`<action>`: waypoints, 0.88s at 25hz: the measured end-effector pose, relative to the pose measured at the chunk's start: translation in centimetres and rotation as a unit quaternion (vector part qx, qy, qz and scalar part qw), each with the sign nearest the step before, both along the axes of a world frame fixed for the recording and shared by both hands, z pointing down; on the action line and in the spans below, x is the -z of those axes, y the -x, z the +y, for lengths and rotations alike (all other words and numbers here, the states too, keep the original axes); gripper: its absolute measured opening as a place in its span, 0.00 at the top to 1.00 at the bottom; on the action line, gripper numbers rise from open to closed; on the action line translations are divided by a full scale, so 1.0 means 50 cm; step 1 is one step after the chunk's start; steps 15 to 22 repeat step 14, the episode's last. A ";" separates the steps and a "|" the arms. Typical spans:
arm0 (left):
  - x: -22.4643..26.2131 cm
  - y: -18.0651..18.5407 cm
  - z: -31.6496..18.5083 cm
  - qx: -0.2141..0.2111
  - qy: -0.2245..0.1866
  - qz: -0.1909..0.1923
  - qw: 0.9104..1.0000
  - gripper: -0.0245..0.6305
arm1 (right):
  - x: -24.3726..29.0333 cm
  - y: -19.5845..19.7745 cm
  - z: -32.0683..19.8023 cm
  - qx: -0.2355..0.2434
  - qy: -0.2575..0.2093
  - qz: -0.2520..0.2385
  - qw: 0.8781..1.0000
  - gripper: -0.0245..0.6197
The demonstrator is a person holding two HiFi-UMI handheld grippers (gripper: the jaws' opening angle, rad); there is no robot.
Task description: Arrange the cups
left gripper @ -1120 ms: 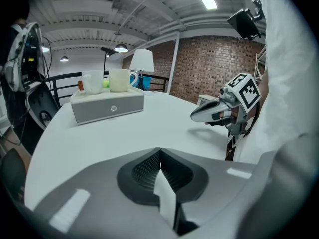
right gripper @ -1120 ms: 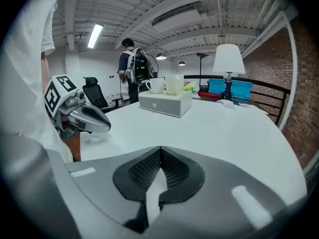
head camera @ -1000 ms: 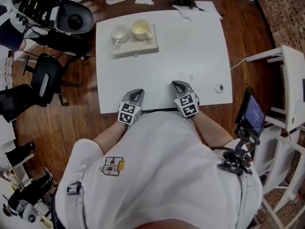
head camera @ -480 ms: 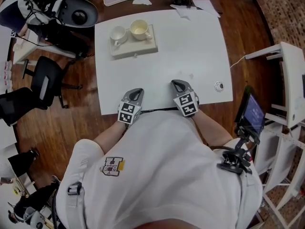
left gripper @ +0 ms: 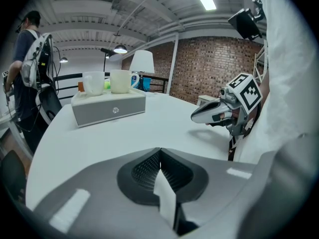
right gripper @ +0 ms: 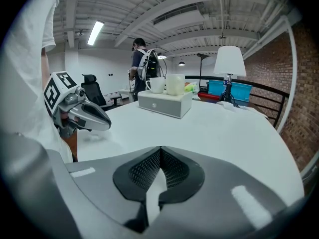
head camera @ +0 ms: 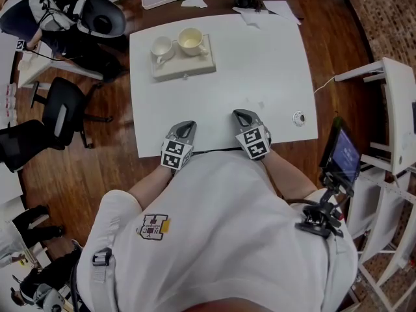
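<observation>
The person wears a white short-sleeved T-shirt [head camera: 221,239] with a small black-and-yellow logo patch [head camera: 153,227], and a black buckle [head camera: 99,257] sits just below and left of that patch. The left gripper [head camera: 185,127] and right gripper [head camera: 243,116] are grey shells, each with a cube of black-and-white square markers and dark ribbed jaws.

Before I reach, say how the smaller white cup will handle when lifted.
The white cup looks glazed ceramic: probably rigid, slick, chippable. It stands close beside the cream cup on the box, so a nudge may clink them.
</observation>
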State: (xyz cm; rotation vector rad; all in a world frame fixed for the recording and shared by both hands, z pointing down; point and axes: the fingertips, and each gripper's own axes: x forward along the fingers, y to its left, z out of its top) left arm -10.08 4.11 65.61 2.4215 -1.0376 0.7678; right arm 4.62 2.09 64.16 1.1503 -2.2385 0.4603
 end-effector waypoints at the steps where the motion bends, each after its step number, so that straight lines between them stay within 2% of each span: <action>1: 0.000 0.000 0.000 0.000 -0.001 0.000 1.000 0.96 | 0.000 0.000 0.000 0.000 -0.001 0.000 1.000 0.96; 22: 0.006 -0.003 -0.009 0.000 -0.002 -0.001 1.000 0.96 | 0.004 -0.003 -0.009 0.005 -0.003 0.004 1.000 0.96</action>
